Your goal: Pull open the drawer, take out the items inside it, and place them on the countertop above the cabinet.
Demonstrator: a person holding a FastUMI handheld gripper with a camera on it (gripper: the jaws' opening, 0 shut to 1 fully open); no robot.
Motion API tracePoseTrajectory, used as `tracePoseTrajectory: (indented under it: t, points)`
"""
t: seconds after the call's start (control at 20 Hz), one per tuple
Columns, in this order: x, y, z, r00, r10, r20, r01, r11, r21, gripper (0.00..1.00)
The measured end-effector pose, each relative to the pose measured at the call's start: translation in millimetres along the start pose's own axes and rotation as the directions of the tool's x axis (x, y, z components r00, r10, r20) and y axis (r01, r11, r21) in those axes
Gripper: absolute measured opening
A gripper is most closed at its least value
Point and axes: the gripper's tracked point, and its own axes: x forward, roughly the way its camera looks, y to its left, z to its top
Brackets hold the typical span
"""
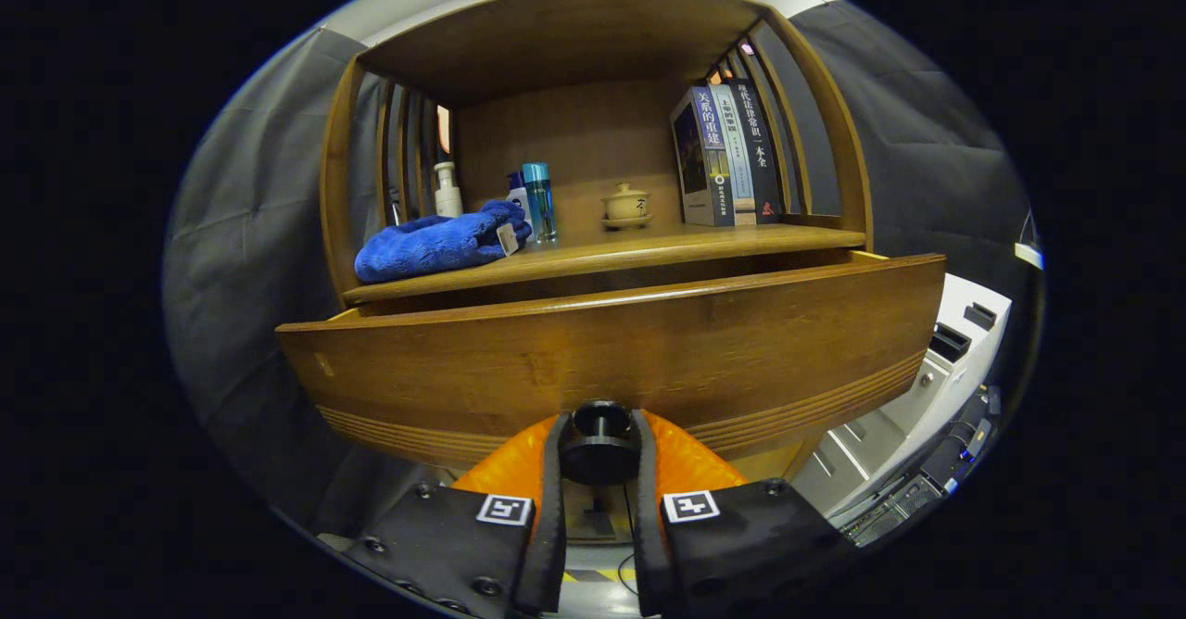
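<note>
Tongs [599,452]: pinching the round black knob [599,443] of the brown wooden drawer [611,360], a finger on each side. Drawer: pulled out below the wooden surface [649,246]; contents hidden. On surface: crumpled blue plush cloth [435,244], white pump bottle [447,190], blue bottle [538,200], lidded ceramic cup [626,204], upright books [727,151].

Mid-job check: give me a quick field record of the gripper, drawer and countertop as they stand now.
gripper: both fingers closed on the round black drawer knob
drawer: wide brown wooden drawer pulled partly out from the cabinet; inside hidden behind its front panel
countertop: wooden shelf surface above the drawer
on countertop, left: crumpled blue plush towel, white pump bottle, clear blue bottle
on countertop, middle: small beige lidded tea cup on a saucer
on countertop, right: upright row of books
items removed: cannot tell
</note>
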Motion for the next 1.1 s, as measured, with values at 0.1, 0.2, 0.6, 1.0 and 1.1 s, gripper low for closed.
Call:
tracePoseTrajectory:
  t: [0.1, 0.2, 0.6, 1.0, 1.1]
  points:
    - [-17.8, -0.6, -3.6, 1.0, 0.005, -0.007, -0.005, 1.0, 0.014, 0.38]
    - [-32.4, -0.3, -8.8, 1.0, 0.005, -0.022, -0.005, 1.0, 0.011, 0.38]
    - [-70.6, -2.3, -25.5, 0.998, 0.009, -0.057, -0.007, 1.0, 0.031, 0.38]
    - [-76.5, -0.8, -26.7, 0.998, 0.001, -0.056, 0.001, 1.0, 0.027, 0.44]
    - [-76.6, 2.6, -26.0, 0.999, 0.002, -0.054, -0.001, 1.0, 0.027, 0.47]
